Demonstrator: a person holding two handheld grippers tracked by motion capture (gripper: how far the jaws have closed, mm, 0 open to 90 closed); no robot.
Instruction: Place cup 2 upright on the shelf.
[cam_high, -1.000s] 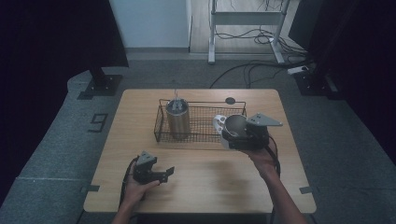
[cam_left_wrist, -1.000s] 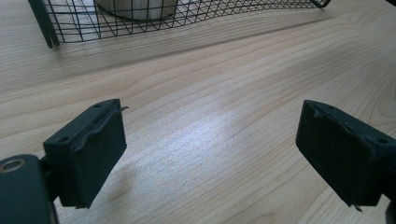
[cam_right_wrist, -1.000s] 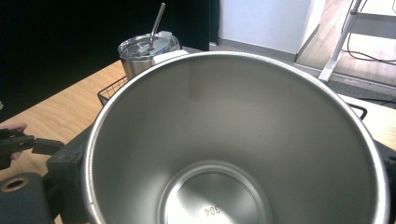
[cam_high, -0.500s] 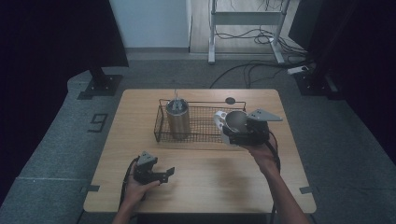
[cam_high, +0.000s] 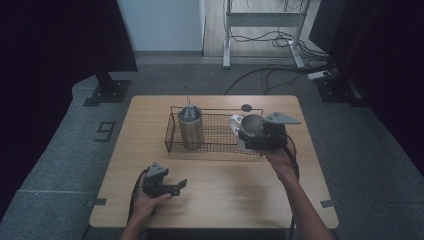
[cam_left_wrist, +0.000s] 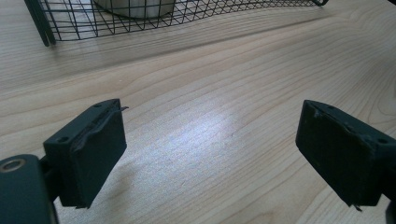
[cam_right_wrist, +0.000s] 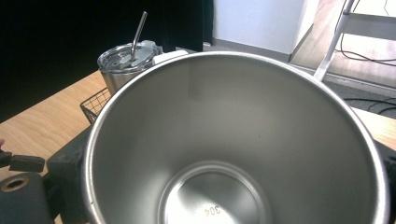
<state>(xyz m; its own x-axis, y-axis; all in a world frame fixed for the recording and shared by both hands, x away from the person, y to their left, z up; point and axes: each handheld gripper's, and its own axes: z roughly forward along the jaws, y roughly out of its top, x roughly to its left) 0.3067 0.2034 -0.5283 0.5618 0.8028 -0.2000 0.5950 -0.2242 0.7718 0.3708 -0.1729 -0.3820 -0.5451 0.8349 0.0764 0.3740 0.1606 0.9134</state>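
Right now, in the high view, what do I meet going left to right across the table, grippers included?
Left gripper open near the front edge → lidded steel tumbler with a straw standing in the wire basket → right gripper gripping an open steel cup over the basket's right end.

A lab: dark curtains (cam_high: 60, 40), floor cables (cam_high: 265, 75), metal stand (cam_high: 262, 30).

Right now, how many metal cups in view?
2. A lidded cup with a straw stands in the basket's left end; an open cup is held in the right claw over its right end.
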